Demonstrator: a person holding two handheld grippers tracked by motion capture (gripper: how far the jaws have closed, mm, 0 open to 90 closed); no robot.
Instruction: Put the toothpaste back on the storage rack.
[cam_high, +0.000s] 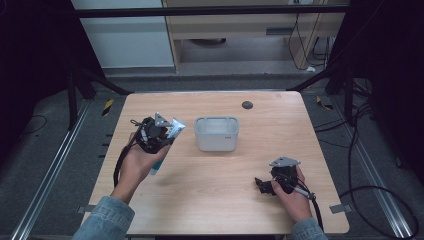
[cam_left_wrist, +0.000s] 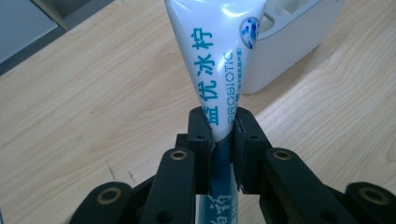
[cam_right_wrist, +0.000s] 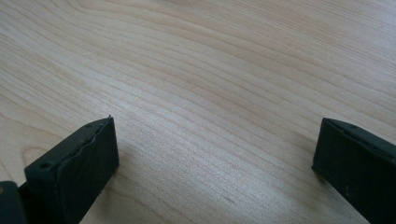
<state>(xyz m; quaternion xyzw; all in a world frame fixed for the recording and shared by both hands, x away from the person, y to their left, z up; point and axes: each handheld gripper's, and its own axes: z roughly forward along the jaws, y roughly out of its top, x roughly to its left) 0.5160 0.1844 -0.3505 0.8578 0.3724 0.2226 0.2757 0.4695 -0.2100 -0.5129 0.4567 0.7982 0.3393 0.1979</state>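
A white tube with teal lettering (cam_left_wrist: 215, 56) is clamped between the jaws of my left gripper (cam_left_wrist: 223, 135). In the high view that tube (cam_high: 167, 145) hangs tilted above the left half of the table, its crimped end toward a white ribbed bin (cam_high: 216, 133) at the table's middle, with my left gripper (cam_high: 159, 137) shut around its middle. My right gripper (cam_high: 261, 185) rests low at the table's front right, pointing left. Its jaws stand wide apart in the right gripper view (cam_right_wrist: 215, 158), with bare wood between them.
The wooden table (cam_high: 225, 200) has a small dark round disc (cam_high: 247, 105) near its far edge. The bin's corner (cam_left_wrist: 289, 42) lies just beyond the tube's end. Cables and dark frame legs surround the table on the floor.
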